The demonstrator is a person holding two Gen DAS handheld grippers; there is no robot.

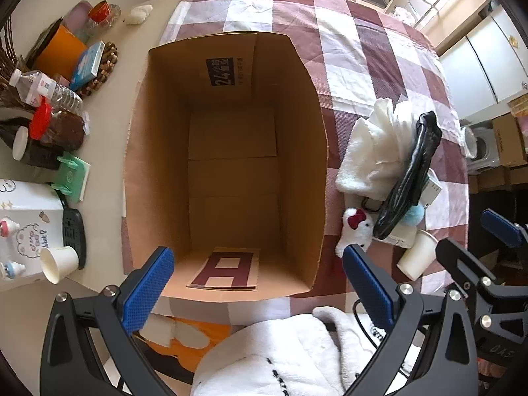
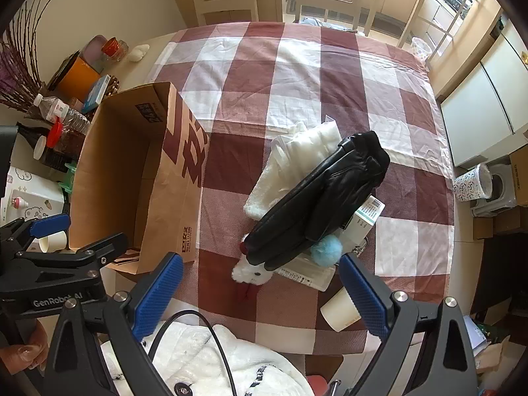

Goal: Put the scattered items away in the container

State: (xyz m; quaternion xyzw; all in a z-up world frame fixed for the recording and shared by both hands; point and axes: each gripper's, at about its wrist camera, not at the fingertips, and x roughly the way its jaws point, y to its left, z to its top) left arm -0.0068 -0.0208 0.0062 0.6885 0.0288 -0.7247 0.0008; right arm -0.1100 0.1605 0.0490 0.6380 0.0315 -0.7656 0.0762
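Both grippers, left (image 1: pixel 257 288) and right (image 2: pixel 260 292), hang with jaws released. The black gloves (image 2: pixel 316 204) look soft, light, floppy; pinch them mid-length.

I see the box (image 1: pixel 227 165) standing open on the cloth (image 2: pixel 297 76), toward the worktop's (image 1: pixel 105 132) left side. Right of it lies a pile: the gloves (image 2: pixel 323 198) rest on the towel (image 2: pixel 293 161) and on a carton (image 2: pixel 366 214), with a plush (image 2: pixel 250 272) under their near end. A cup (image 2: pixel 340 310) lies on its side at the near edge. Bottles (image 1: pixel 49 89) and another cup (image 1: pixel 59 262) crowd the left edge.
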